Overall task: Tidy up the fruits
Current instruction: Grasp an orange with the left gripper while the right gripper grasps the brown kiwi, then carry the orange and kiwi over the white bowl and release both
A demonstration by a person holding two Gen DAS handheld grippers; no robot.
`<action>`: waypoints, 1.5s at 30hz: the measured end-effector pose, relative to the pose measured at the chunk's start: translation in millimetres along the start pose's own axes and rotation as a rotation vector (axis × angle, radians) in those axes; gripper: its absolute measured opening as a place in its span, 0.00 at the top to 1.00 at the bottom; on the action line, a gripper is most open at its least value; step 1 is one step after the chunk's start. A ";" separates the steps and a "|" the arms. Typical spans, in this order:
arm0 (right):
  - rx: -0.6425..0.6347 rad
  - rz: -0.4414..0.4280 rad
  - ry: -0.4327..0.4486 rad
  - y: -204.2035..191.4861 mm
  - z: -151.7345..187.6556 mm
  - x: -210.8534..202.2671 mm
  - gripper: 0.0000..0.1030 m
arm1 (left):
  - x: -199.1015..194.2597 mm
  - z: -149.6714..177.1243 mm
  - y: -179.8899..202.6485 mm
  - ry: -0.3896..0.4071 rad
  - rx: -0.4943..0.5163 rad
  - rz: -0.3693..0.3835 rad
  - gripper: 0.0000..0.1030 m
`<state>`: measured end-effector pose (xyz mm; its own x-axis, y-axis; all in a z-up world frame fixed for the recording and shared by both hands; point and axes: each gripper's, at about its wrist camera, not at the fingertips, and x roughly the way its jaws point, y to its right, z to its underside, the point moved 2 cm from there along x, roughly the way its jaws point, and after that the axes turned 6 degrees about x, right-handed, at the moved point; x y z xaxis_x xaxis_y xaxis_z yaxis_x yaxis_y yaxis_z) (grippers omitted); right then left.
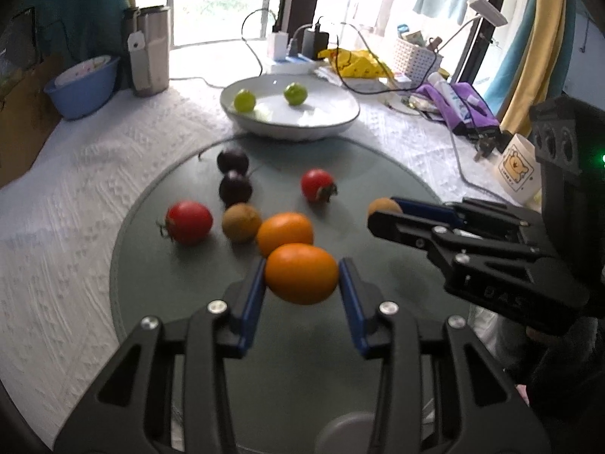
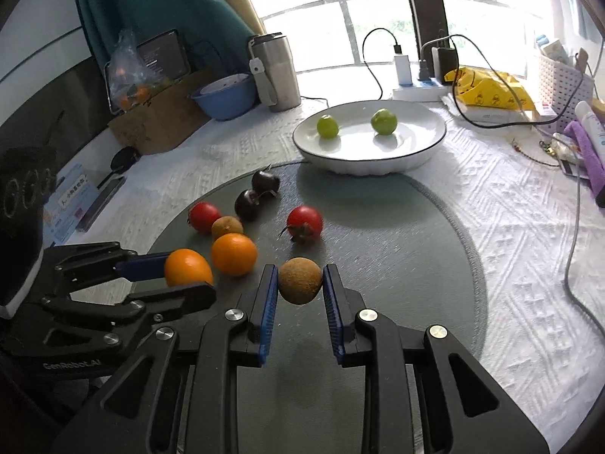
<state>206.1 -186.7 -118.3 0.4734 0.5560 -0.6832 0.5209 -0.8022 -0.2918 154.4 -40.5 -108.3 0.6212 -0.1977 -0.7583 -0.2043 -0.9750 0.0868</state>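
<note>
Left wrist view: left gripper (image 1: 301,278) pinches an orange (image 1: 301,273) between its blue pads, both pads touching the fruit, which sits at the fingertips above the grey mat (image 1: 151,302). Just beyond it, touching or nearly so, lies a second orange (image 1: 284,231). Left of that, a brown fruit (image 1: 241,222), then a tomato (image 1: 189,222) further left. Ahead, two dark plums (image 1: 233,174) side by side; ahead and right, a second tomato (image 1: 317,185). Far ahead, past the mat edge, a white plate (image 1: 340,113) carries two green fruits (image 1: 295,93). Right gripper (image 1: 383,213) enters from the right, fingers closed on a small brown fruit. Blue bowl (image 1: 81,90) and steel tumbler (image 1: 149,53) far ahead-left; mug (image 1: 518,170) to the right.

Right wrist view: right gripper (image 2: 300,282) pinches a brown kiwi (image 2: 300,280) between its pads, at the fingertips over the mat (image 2: 397,246). Left gripper (image 2: 185,276) comes in from the left, clamped on the orange (image 2: 188,266). The loose orange (image 2: 233,254) lies ahead-left, just beside the held one. Beyond it, the other brown fruit (image 2: 226,227), a tomato (image 2: 204,216) and the plums (image 2: 257,193). Second tomato (image 2: 304,222) straight ahead. Plate (image 2: 423,151) further ahead, slightly right, with both green fruits (image 2: 383,122) inside. Bowl (image 2: 225,98) and tumbler (image 2: 274,72) far ahead-left.
</note>
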 end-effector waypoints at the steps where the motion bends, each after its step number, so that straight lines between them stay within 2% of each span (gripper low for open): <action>1: 0.000 0.001 0.003 0.9 -2.0 -1.1 0.75 | -0.8 -2.7 0.9 0.005 0.005 -0.002 0.61; 10: -0.002 0.013 0.032 9.2 -18.9 -7.5 0.74 | -2.3 -24.3 0.2 0.030 0.039 -0.011 0.61; 17: 0.007 0.032 0.047 19.5 -34.1 -8.8 0.74 | -0.8 -52.7 -7.6 0.062 0.056 -0.013 0.61; 45: 0.013 0.043 0.057 56.9 -109.2 38.2 0.74 | 69.3 -126.9 -45.8 -0.007 0.024 -0.021 0.61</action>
<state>331.4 -187.3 -87.9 0.5350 0.5319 -0.6564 0.4901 -0.8282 -0.2717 302.8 -22.3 -82.8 0.6202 -0.1763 -0.7644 -0.2091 -0.9763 0.0555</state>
